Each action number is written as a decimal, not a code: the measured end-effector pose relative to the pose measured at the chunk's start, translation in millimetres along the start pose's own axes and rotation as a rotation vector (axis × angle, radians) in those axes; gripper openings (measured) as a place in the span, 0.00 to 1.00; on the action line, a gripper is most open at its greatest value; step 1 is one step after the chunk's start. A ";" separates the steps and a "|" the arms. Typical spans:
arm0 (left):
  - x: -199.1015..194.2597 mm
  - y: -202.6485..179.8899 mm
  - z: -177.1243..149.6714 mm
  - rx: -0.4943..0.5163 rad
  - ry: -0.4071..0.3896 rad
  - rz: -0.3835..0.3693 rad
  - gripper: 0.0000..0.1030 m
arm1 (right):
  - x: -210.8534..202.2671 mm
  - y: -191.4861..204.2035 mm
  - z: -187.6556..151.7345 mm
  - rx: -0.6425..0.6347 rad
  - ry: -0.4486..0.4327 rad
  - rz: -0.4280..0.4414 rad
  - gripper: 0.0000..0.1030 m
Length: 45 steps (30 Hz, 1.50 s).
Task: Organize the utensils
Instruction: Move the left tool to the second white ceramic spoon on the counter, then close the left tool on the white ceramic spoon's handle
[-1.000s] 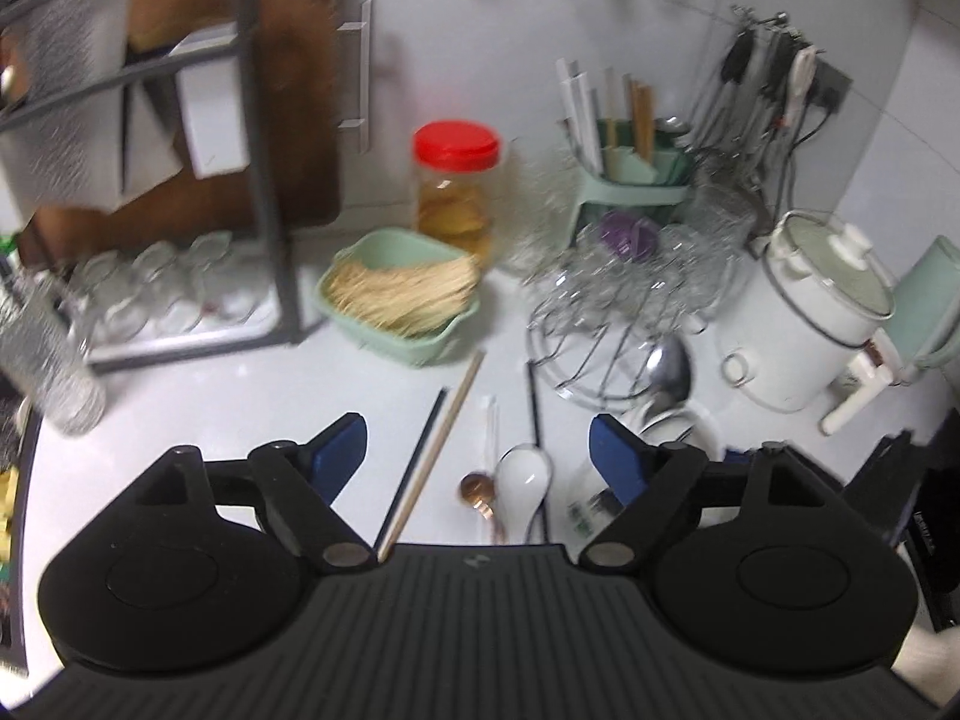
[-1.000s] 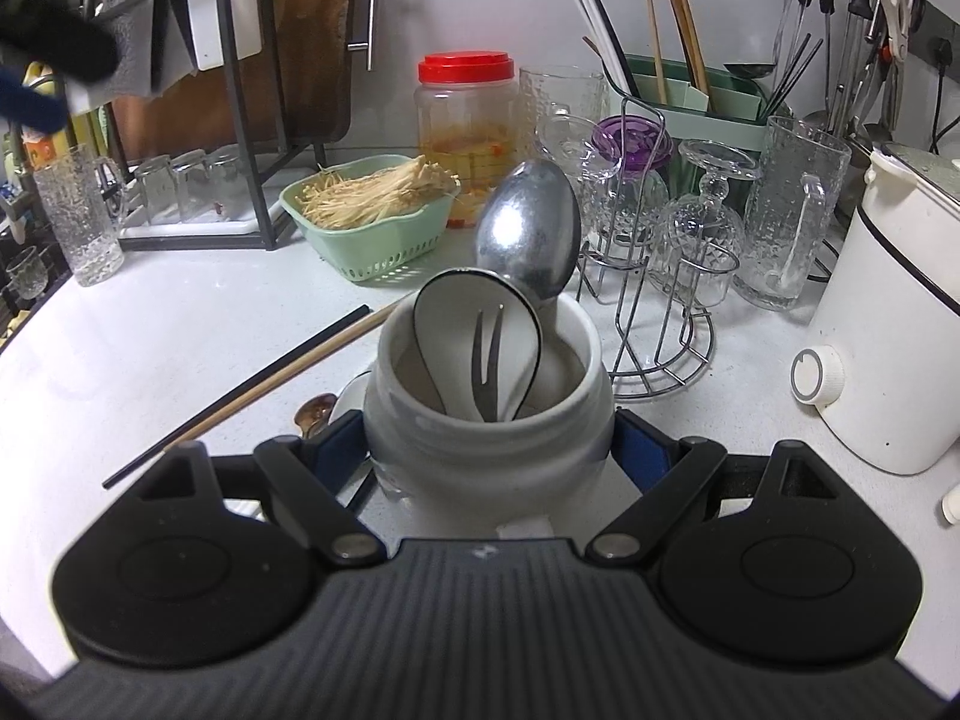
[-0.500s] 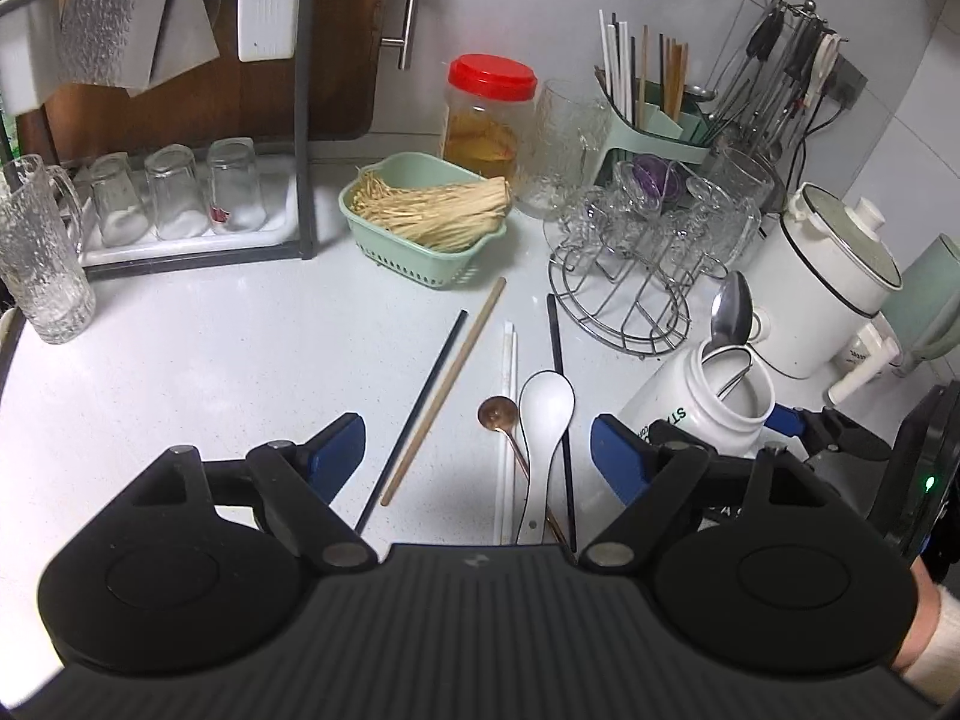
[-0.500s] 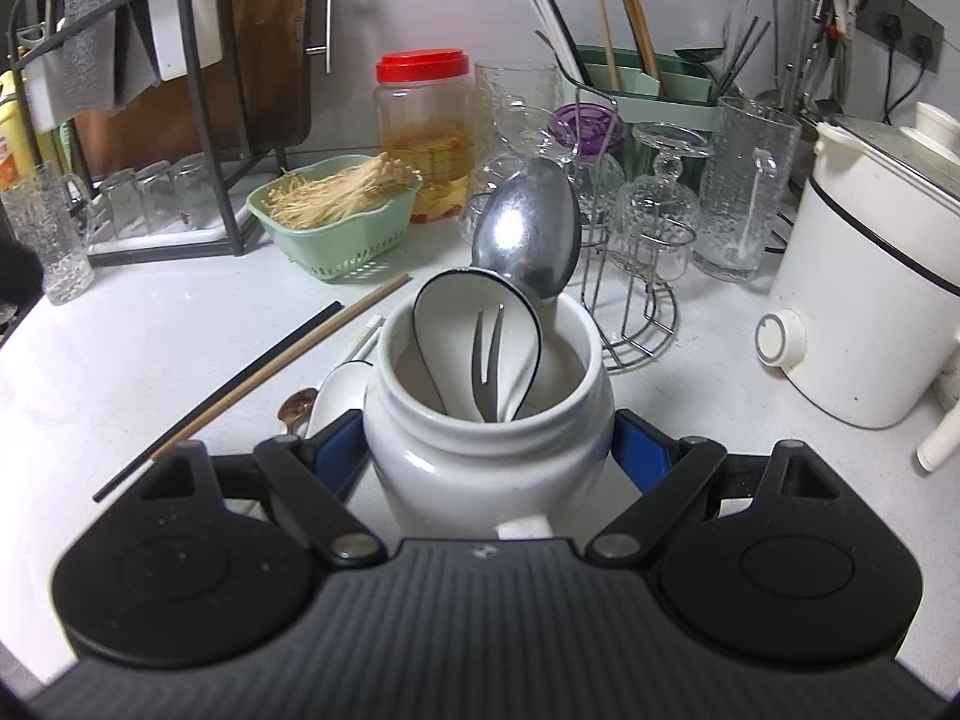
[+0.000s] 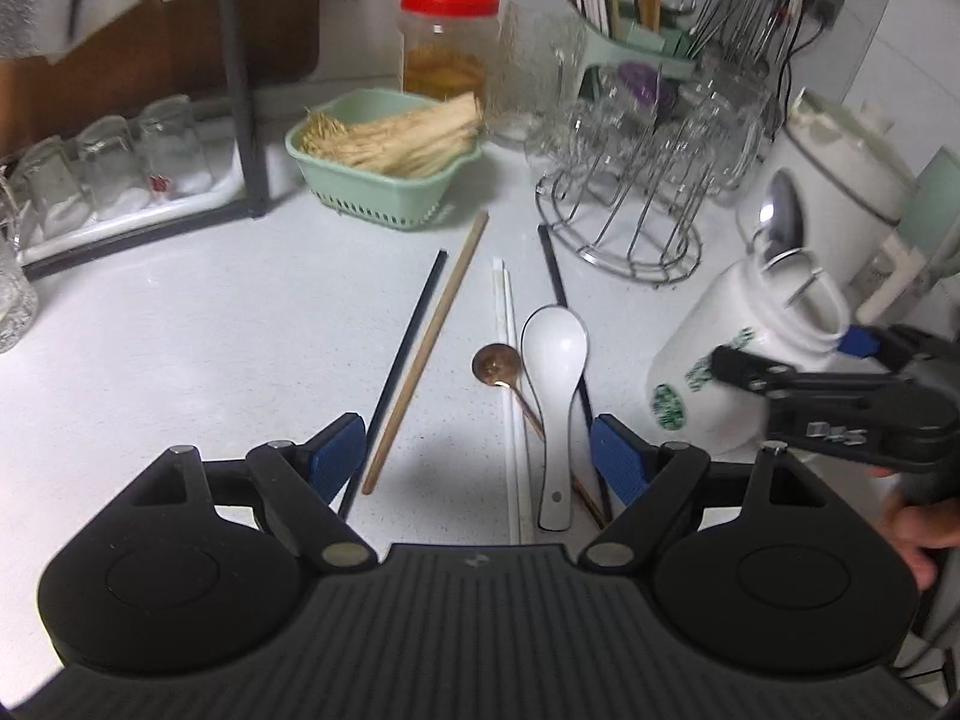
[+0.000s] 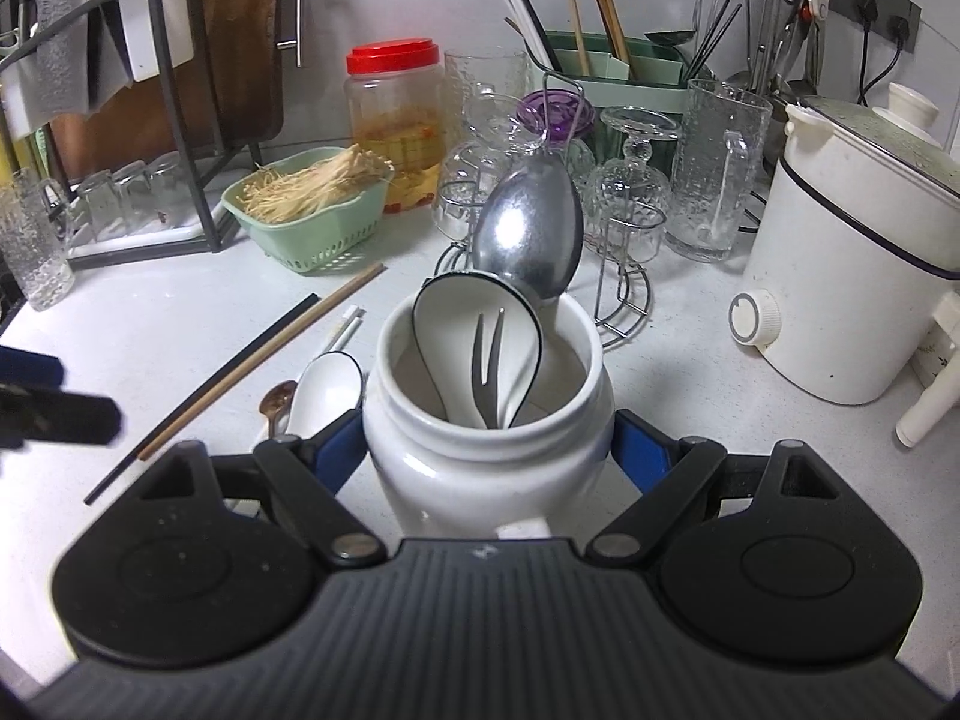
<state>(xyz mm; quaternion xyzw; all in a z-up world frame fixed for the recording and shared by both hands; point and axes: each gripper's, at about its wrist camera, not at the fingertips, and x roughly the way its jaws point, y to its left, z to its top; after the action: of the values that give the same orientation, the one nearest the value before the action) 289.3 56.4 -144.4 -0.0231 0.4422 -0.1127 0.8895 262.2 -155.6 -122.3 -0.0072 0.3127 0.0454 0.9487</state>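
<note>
Right gripper [image 6: 489, 450] pinching white ceramic jar [image 6: 480, 462] on counter [image 5: 180, 348]; jar holds metal spoon [image 6: 531, 240], soup spoon, fork. Left gripper [image 5: 477, 450] spread, empty, over white soup spoon [image 5: 555, 372], small brown spoon [image 5: 495, 365], chopsticks [image 5: 426, 348]; contact probably none, view blurred.

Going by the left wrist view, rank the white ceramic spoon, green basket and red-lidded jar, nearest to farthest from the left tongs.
1. White ceramic spoon, lying on the counter between the left tongs.
2. Green basket, farther back, left of centre.
3. Red-lidded jar, behind the basket.
</note>
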 end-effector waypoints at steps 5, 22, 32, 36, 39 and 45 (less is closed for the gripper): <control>31.4 -8.9 1.7 0.041 -0.002 0.002 0.82 | -3.1 -13.6 -2.9 0.020 0.002 -0.011 0.87; 101.3 -58.1 17.4 0.209 -0.037 0.025 0.60 | -7.7 -28.1 -6.0 0.015 0.015 -0.015 0.87; 115.6 -71.1 25.5 0.252 -0.026 0.048 0.48 | -8.6 -29.9 -6.4 0.000 0.013 0.004 0.87; 116.4 -71.1 28.4 0.230 -0.017 0.054 0.47 | -8.3 -30.7 -6.3 -0.007 0.012 0.008 0.87; 112.4 -68.3 32.2 0.197 -0.017 0.051 0.47 | -8.5 -30.5 -6.1 -0.011 0.014 0.010 0.87; 90.3 -70.4 44.5 0.170 -0.030 0.053 0.47 | -8.4 -29.5 -6.7 -0.024 0.014 0.007 0.87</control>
<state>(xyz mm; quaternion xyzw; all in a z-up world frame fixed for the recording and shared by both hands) 364.5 -34.7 -178.0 0.0624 0.4180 -0.1258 0.8975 254.2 -186.0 -123.2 -0.0177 0.3189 0.0523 0.9462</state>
